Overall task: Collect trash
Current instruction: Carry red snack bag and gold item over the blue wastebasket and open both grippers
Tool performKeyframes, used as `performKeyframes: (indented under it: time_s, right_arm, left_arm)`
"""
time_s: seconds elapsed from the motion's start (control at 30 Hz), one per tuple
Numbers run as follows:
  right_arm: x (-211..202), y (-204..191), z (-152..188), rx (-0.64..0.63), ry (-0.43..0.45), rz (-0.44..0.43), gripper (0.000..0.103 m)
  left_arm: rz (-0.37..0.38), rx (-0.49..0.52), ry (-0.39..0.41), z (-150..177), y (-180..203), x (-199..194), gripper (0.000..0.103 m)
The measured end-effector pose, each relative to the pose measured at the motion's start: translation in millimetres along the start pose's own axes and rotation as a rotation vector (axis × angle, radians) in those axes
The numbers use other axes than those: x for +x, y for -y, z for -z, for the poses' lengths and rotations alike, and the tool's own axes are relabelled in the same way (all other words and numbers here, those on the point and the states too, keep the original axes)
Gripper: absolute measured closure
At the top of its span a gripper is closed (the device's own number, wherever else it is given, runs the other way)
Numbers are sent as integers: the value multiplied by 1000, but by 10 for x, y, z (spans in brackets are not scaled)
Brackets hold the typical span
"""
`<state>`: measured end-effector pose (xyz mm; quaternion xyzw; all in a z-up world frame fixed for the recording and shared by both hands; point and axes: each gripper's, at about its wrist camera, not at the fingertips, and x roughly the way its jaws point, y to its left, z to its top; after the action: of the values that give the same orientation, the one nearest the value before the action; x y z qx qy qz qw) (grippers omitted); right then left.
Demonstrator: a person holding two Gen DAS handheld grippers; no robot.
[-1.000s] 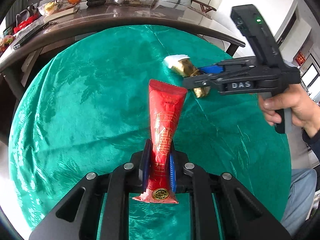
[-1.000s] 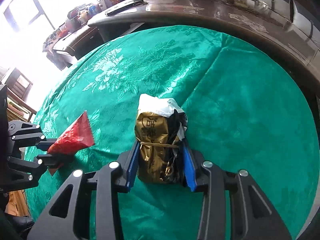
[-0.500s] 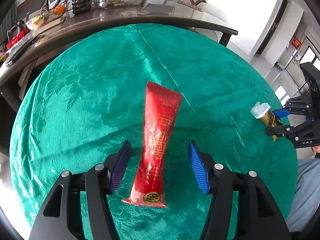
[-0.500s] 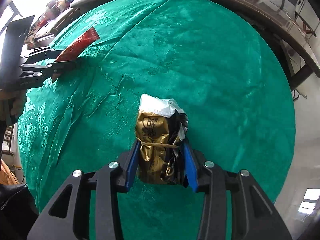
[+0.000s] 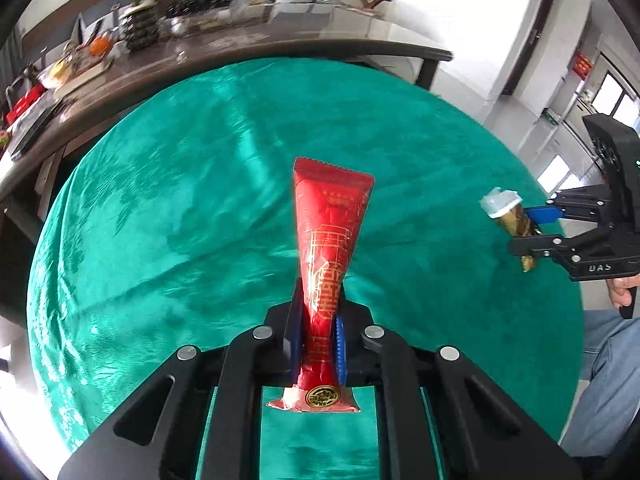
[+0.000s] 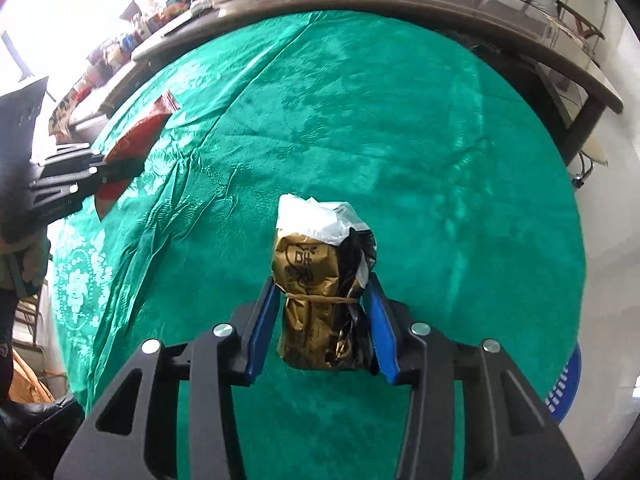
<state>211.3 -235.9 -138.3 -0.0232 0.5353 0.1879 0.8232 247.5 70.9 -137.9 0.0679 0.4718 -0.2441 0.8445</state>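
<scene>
Left gripper [image 5: 317,332] clamped on red wrapper [image 5: 328,248], blue pads [image 5: 340,344] pressing both sides near its lower end. Wrapper standing upright in the grip, wide serrated end up, gold round seal at the bottom edge, lifted clear of green tablecloth [image 5: 180,208].

Right gripper [image 6: 322,320] pinching gold foil packet [image 6: 308,292], blue pads [image 6: 262,326] tight against both flanks. Packet crumpled, tied round the middle with a thin band, white plastic scrap bunched on top, black film down its right side. Held above the cloth, over the round table's near half.

From left wrist view: right gripper [image 5: 532,232] at far right with gold packet [image 5: 514,220] in its fingers, near the table edge, well apart from the red wrapper. From right wrist view: left gripper [image 6: 100,168] at far left with red wrapper [image 6: 136,140] sticking out above the cloth.

Long brown table [image 5: 280,46] behind the round one, cluttered with fruit, trays, dark stacked items. Blue basket [image 6: 566,384] partly visible at lower right in right wrist view, off the table.
</scene>
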Motion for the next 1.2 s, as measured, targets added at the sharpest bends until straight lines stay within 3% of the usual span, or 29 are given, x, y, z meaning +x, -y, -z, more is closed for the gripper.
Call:
performKeyframes:
  time_s: [0.13,0.3,0.47,0.57,0.77,0.93,1.0,1.07,1.1,1.13,1.2]
  right_arm:
    - [-437,509,313,104,67,15,61]
    - [-969,1551,1010,308,110,143,61]
    - [-1094,2450,1622,482,90,235,61]
    - [-982,2837,1836,551,76,245,61]
    - [-654,3381,2103,670,83,215,61]
    - [-341,3753,2340,766,88,157,59]
    - [-219,3864,2428,807,86,118,52]
    - [-164,3943,2525,842,111,102,31]
    - [-192,3964,2565,850,124,113,28]
    - [-238,3969,2590,857,138,123,27]
    - [-332,3979,2611,862,152,147,19]
  left_arm:
    - [85,52,28,-158,583,-87,92]
    - [235,144,43,-449,1580,-15,92]
    - [371,224,6,-740,2732,353,92]
    - [435,237,-41,-858,3366,688,92]
    - [461,248,-127,-933,4362,1472,92]
    - [434,230,-191,-982,4745,2187,91]
    - [426,235,-208,-933,4849,2401,90]
    - [415,235,-221,-920,4905,2607,74]
    - [419,229,-222,-914,4930,2673,53]
    - [414,224,-217,-921,4886,2702,40]
    - [395,216,-195,-934,4891,2668,37]
